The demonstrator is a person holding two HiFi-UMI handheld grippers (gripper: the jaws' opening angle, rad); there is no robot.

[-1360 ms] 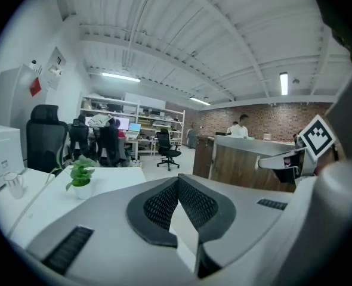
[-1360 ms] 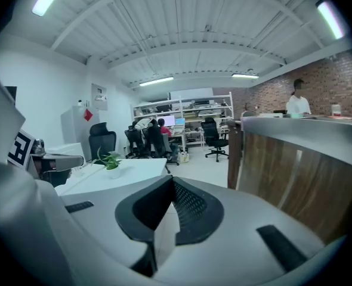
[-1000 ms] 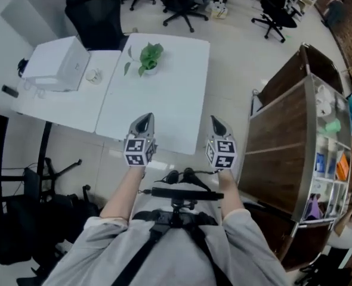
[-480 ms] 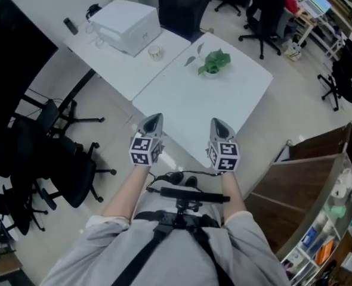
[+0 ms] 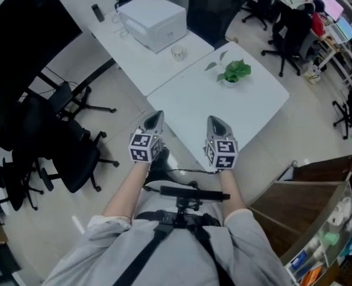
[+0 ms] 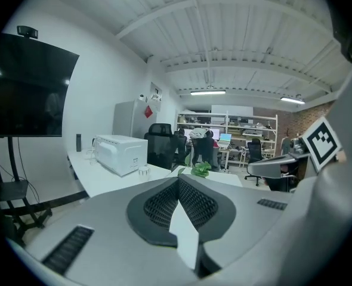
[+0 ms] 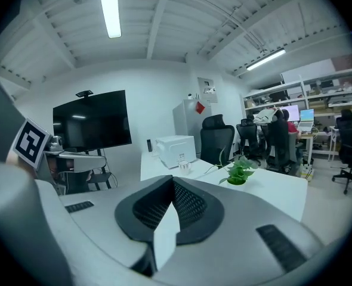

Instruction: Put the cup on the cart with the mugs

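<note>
Both grippers are up and level, side by side in front of the person's chest, forearms running out roughly parallel. The left gripper [image 5: 154, 121] has its jaws pressed together with nothing between them, and the right gripper [image 5: 215, 124] is the same: pads meeting, empty. The cup [image 5: 178, 52] is well ahead of both tips, a small pale thing that looks upright on the white table [image 5: 128, 58], just beside the white box [image 5: 153, 20] and left of the potted plant [image 5: 233, 71]. In the head view it sits between the two noses, with neither clearly nearer. In the gripper views the right one has the cup almost dead ahead, while for the left it lies off to the left of the jaw line. So my read is that the right is better aimed, though either must open and travel across the tabletop. A wood-sided shelf unit [image 5: 319, 198] stands low on the right. Whether that is the cart, I cannot tell.
</note>
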